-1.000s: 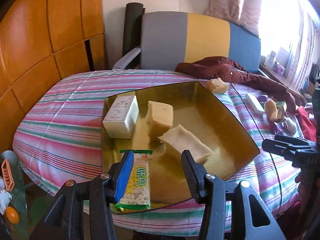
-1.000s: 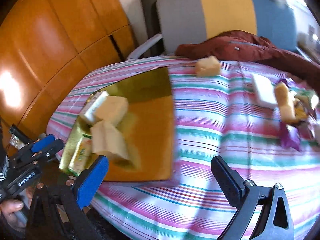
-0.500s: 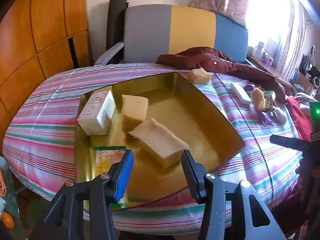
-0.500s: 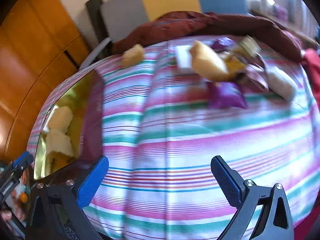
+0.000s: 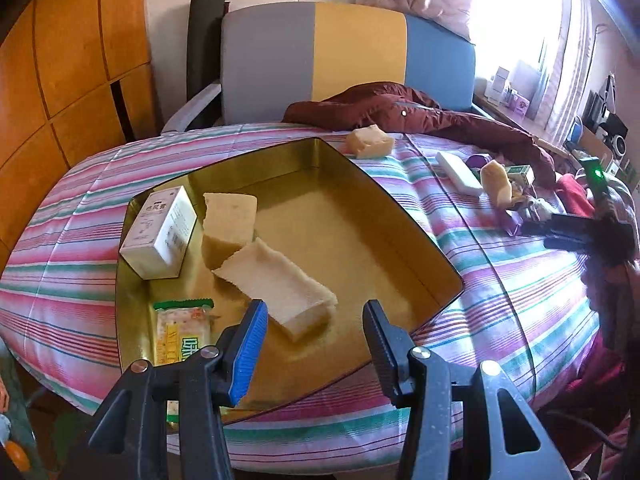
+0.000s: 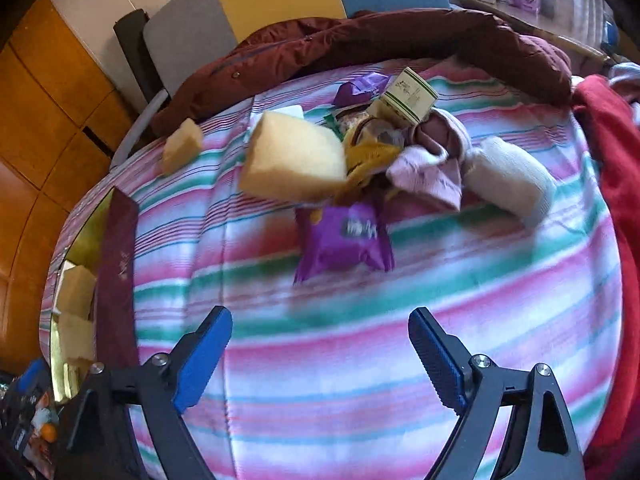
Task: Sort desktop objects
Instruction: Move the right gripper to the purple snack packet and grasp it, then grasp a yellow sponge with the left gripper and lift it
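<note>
Over on the left wrist view, my left gripper hangs with its jaws spread and nothing between them, above the near edge of the gold tray. Inside the tray I count a white box at ten o'clock, two sponge slabs just ahead, and a cracker packet at nine o'clock by the blue pad. Loose pieces lie at one and two o'clock on the striped cloth, well apart from this tool.

Switching to the right wrist view: my right gripper is wide apart too, empty, hovering over bare stripes. Dead ahead at twelve o'clock lies the purple packet, its long axis running roughly across the gap between my fingers, so I judge a slight turn may be needed to pinch its short side. Behind it sits the clutter: a big yellow sponge at eleven, a green-striped carton, a white roll at one o'clock. This view is motion-blurred. The right hand is plainly the nearer one; the tray edge shows at nine o'clock.
</note>
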`<control>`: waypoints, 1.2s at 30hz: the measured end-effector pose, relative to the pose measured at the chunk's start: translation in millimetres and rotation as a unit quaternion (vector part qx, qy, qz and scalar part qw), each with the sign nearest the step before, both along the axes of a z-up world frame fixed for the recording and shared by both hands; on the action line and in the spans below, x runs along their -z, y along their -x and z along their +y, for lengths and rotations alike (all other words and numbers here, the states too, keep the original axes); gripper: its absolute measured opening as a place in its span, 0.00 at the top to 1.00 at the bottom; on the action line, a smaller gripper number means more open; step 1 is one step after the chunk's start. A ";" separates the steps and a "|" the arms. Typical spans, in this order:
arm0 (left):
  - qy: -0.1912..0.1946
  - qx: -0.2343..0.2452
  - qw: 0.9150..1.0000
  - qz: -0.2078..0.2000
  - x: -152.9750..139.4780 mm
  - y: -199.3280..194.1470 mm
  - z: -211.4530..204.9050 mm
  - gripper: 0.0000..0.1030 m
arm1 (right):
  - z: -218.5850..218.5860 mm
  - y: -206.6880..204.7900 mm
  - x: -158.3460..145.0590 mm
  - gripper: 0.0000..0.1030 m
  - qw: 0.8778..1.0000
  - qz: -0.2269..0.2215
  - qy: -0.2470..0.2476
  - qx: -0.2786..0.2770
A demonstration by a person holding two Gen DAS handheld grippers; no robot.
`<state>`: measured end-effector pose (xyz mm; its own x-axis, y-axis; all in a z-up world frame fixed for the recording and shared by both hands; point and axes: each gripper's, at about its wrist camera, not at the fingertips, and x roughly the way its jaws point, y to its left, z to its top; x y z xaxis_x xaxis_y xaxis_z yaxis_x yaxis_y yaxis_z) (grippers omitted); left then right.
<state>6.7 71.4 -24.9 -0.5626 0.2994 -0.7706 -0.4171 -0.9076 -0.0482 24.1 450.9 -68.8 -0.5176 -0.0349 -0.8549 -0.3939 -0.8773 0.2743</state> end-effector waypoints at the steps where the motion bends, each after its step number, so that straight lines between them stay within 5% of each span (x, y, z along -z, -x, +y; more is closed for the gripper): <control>1: 0.001 0.000 1.000 0.000 0.0 0.6 1.2 0.51 | 3.3 6.3 2.7 0.12 1.000 -0.001 0.000 -0.001; 13: 0.009 0.029 1.000 0.005 -10.7 19.7 39.6 0.51 | 27.1 46.1 28.8 0.12 1.000 -0.016 -0.011 -0.006; 19: 0.011 0.057 0.998 0.007 -15.5 29.8 67.7 0.51 | 26.5 49.1 27.7 0.44 0.998 -0.025 -0.046 -0.018; 36: 0.007 0.097 0.995 -0.031 -37.2 109.5 134.2 0.51 | 13.5 55.5 28.2 0.44 0.993 -0.063 -0.080 -0.059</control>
